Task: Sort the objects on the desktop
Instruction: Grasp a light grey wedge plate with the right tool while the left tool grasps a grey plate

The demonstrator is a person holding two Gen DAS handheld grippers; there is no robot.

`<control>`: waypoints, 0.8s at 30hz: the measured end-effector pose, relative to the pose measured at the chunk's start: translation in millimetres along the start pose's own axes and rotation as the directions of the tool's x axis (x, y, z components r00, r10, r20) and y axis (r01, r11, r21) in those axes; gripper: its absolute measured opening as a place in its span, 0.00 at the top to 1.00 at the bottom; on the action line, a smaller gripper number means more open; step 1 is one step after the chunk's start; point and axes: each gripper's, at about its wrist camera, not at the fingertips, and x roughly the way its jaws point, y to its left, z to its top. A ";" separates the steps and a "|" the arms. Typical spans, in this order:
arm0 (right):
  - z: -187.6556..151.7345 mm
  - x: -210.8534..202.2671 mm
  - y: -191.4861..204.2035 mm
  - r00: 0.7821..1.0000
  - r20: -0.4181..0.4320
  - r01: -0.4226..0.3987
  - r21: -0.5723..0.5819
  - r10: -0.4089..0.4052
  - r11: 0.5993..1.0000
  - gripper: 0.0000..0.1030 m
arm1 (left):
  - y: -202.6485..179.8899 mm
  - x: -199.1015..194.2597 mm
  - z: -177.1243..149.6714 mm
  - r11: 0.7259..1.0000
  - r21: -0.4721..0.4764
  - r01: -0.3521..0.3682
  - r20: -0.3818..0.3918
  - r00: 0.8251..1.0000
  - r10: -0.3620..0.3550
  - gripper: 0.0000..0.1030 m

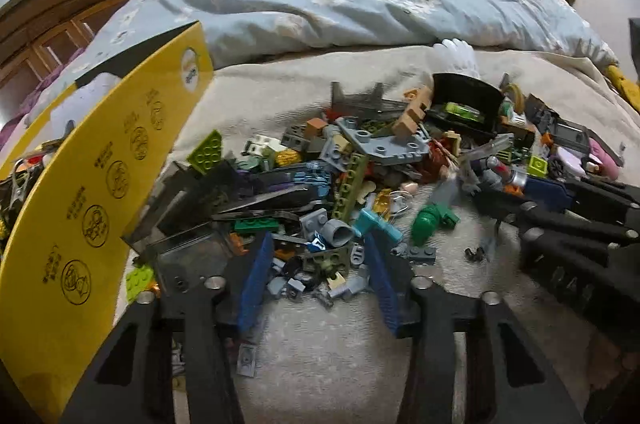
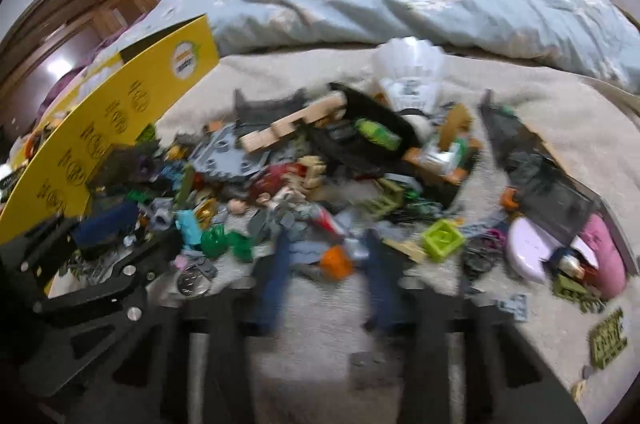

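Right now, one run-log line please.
left claw: open, over brick pile | right claw: open, around orange piece | nothing lifted

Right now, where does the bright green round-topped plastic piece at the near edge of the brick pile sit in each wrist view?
Left wrist: the bright green round-topped plastic piece lies right of centre, beyond the right blue finger pad.
Right wrist: the same piece lies left of centre, beside the teal plastic piece.
Shared landmark: the tall yellow cardboard box wall, at the left in both.
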 end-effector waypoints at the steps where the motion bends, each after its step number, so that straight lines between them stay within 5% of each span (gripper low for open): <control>1: 0.2 -0.1 -2.9 1.000 0.005 -0.009 0.008 0.009 1.000 0.83 | 0.5 0.1 0.2 1.000 -0.005 0.003 -0.005 1.000 -0.003 0.76; 8: -3.5 -26.4 -2.8 0.993 0.111 -0.037 -0.002 0.037 0.999 0.84 | 4.9 -7.4 -3.3 0.999 -0.022 0.030 0.007 1.000 -0.030 0.93; 12: -4.2 -48.0 13.0 0.984 0.167 -0.054 -0.082 0.067 0.995 0.84 | 10.0 -37.5 -7.1 0.997 -0.028 0.074 0.091 0.993 -0.072 0.96; 18: -20.7 -103.5 43.2 0.946 0.306 -0.038 -0.210 0.103 0.977 0.84 | 30.0 -116.6 -25.0 0.987 0.004 0.160 0.302 0.941 -0.154 0.96; 24: -56.5 -150.8 75.8 0.926 0.326 -0.092 -0.294 0.190 0.951 0.84 | 51.0 -165.9 -59.4 0.959 0.055 0.278 0.338 0.899 -0.280 0.96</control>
